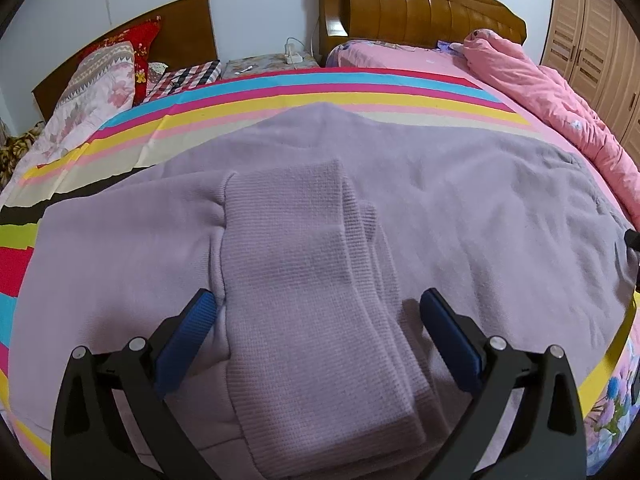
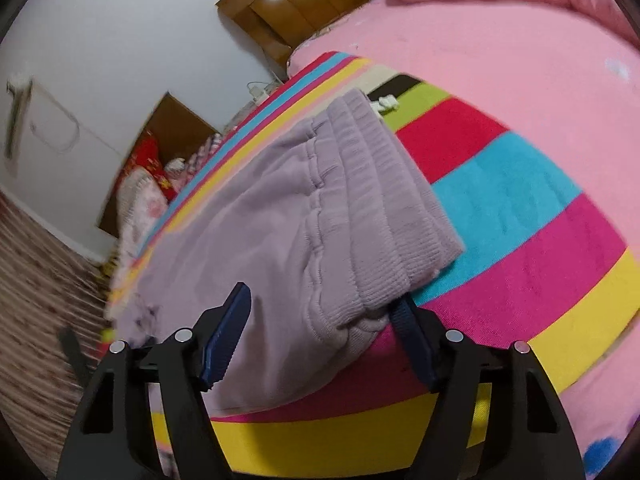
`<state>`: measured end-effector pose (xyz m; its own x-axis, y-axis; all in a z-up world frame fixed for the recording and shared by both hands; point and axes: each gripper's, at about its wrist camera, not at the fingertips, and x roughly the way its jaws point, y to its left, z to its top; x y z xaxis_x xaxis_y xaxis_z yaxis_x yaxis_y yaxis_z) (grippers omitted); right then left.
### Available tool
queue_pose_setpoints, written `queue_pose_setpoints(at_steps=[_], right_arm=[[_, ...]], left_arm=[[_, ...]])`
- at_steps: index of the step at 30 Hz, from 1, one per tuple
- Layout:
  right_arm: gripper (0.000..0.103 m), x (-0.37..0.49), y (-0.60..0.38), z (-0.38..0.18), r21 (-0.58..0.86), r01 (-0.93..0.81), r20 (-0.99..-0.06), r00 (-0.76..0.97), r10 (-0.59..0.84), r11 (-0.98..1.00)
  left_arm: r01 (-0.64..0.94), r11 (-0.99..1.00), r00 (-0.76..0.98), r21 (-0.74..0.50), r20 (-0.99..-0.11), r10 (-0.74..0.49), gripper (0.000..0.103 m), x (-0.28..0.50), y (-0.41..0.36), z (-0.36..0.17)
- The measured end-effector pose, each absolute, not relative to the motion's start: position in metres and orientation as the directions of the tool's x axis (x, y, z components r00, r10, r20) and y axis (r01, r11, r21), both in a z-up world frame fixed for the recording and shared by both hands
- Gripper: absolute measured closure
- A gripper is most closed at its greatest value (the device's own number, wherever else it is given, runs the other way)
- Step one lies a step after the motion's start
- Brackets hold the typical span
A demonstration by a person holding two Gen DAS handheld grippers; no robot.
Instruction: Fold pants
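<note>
Lilac pants [image 1: 460, 200] lie spread on a striped blanket [image 1: 280, 96] on the bed. In the left wrist view their ribbed leg cuffs [image 1: 304, 264] are folded back onto the pants body. My left gripper [image 1: 320, 310] is open, low over the fabric, with its blue pads [image 1: 202, 312] on either side of the cuffs. In the right wrist view the ribbed waistband [image 2: 380, 200] runs toward me. My right gripper [image 2: 320, 316] is open and straddles the waistband's near corner [image 2: 360, 320]. One pad lies over the fabric, the other at the corner's edge against the blanket [image 2: 540, 240].
A bunched pink quilt [image 1: 560, 100] lies along the bed's right side under a wooden headboard [image 1: 420, 8]. A wardrobe [image 1: 600, 40] stands at far right. A nightstand with a power strip [image 1: 294, 56] separates a second bed with pillows [image 1: 100, 80]. Floor [image 2: 32, 280] shows left of the bed.
</note>
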<state>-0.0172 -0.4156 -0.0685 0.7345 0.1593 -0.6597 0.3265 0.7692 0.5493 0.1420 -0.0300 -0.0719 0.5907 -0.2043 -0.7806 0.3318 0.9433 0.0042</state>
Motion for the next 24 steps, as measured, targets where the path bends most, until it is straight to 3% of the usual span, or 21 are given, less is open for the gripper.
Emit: queue_pose_setpoints(at_steps=[9,12,17,19,24], right_arm=[[0.036,-0.010,-0.416,-0.070,0.581,0.251,-0.676,0.679,0.287,0.774],[0.045,-0.003,-0.428,-0.073,0.600,0.292,-0.653,0.718,0.244,0.745],[0.042,0.002,-0.418,-0.071,0.543,0.310,-0.663,0.729,0.171,0.780],[0.044,0.001,-0.412,-0.070,0.523,0.281,-0.678,0.709,0.193,0.805],[0.049,-0.003,-0.429,-0.075,0.625,0.278,-0.635,0.725,0.267,0.730]], left_arm=[[0.332,0.943,0.592,-0.009,-0.776,-0.216,0.002,0.142,-0.028,-0.072],[0.332,0.943,0.592,-0.009,-0.776,-0.216,0.002,0.142,-0.029,-0.072],[0.332,0.943,0.593,-0.007,-0.777,-0.214,0.002,0.142,-0.029,-0.072],[0.332,0.943,0.593,-0.008,-0.776,-0.215,0.002,0.142,-0.029,-0.072],[0.332,0.943,0.593,-0.006,-0.777,-0.214,0.002,0.142,-0.029,-0.073]])
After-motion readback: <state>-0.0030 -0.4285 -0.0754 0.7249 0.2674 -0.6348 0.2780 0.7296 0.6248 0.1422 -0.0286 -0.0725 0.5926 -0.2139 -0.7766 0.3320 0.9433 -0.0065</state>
